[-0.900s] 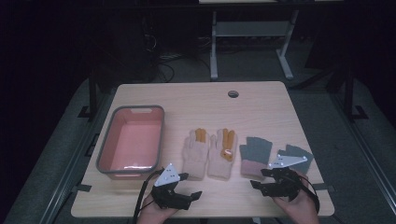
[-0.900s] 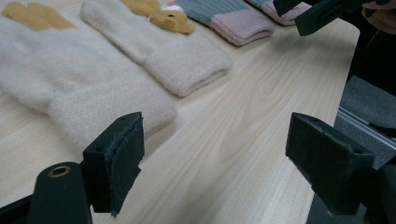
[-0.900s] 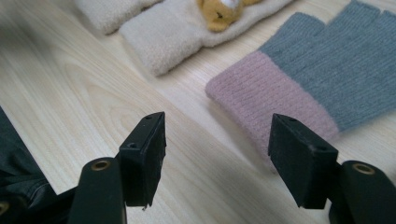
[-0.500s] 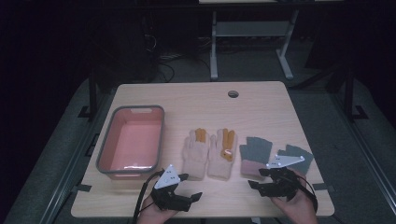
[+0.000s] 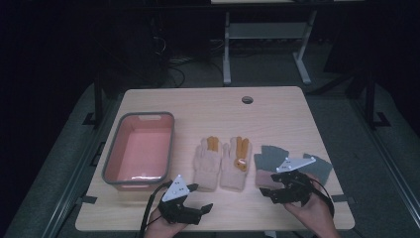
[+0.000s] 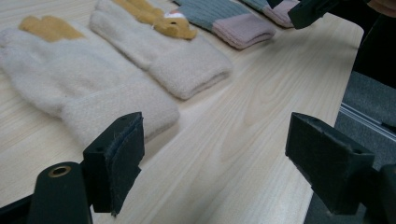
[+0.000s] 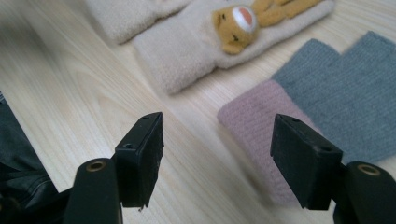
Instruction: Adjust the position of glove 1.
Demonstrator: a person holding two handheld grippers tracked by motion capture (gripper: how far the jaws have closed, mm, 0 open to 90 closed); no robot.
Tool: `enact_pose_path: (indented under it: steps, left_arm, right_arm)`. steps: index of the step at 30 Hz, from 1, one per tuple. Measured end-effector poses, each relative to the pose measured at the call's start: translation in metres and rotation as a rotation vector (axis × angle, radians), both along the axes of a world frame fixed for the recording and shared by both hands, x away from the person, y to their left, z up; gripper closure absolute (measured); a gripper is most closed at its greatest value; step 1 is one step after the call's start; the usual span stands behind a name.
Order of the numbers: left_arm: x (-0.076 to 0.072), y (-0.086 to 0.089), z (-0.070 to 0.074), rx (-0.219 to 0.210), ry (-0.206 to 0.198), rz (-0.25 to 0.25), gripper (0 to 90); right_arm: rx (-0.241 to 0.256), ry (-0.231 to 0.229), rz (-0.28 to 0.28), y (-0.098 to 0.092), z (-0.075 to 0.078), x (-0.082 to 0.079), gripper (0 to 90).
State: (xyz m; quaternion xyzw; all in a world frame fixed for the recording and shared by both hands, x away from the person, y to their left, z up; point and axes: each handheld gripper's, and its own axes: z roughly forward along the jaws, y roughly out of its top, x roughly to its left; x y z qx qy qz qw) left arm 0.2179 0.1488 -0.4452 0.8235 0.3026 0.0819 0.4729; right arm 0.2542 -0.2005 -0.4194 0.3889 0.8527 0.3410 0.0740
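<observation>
**Grippers Hovering at the Near Edge, Gloves Lying Untouched**

Little is changing since the earlier frames: the right gripper (image 5: 269,189) is sitting a touch nearer the grey-and-pink glove (image 5: 270,162) than before, while the left gripper (image 5: 202,197) is keeping its place near the table (image 5: 277,114) front edge.

Both grippers are standing with jaws spread wide and holding nothing. From the left gripper view, the jaws are framing bare wood, with the cuff of the left cream glove (image 6: 79,84) lying just beyond the left-hand pad. From the right gripper view, the pink cuff of the grey-and-pink glove (image 7: 261,126) is lying between the jaws, apart from both pads.

The two cream gloves are lying side by side at the table's middle, the right cream glove (image 5: 236,163) bearing a small bear figure (image 7: 238,23). A second grey glove (image 5: 319,166) is lying beside the right gripper. The pink bin (image 5: 111,163) is sitting to the left, well apart from the gloves.
</observation>
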Motion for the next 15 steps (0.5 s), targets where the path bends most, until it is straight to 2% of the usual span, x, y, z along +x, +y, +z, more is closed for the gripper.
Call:
enact_pose_path:
  steps: [15]
  left_arm:
    - [-0.001,0.001,0.002,-0.006,-0.010,0.002,19.6]
  right_arm:
    - [-0.031,0.023,0.040,0.015,0.018,0.024,33.5]
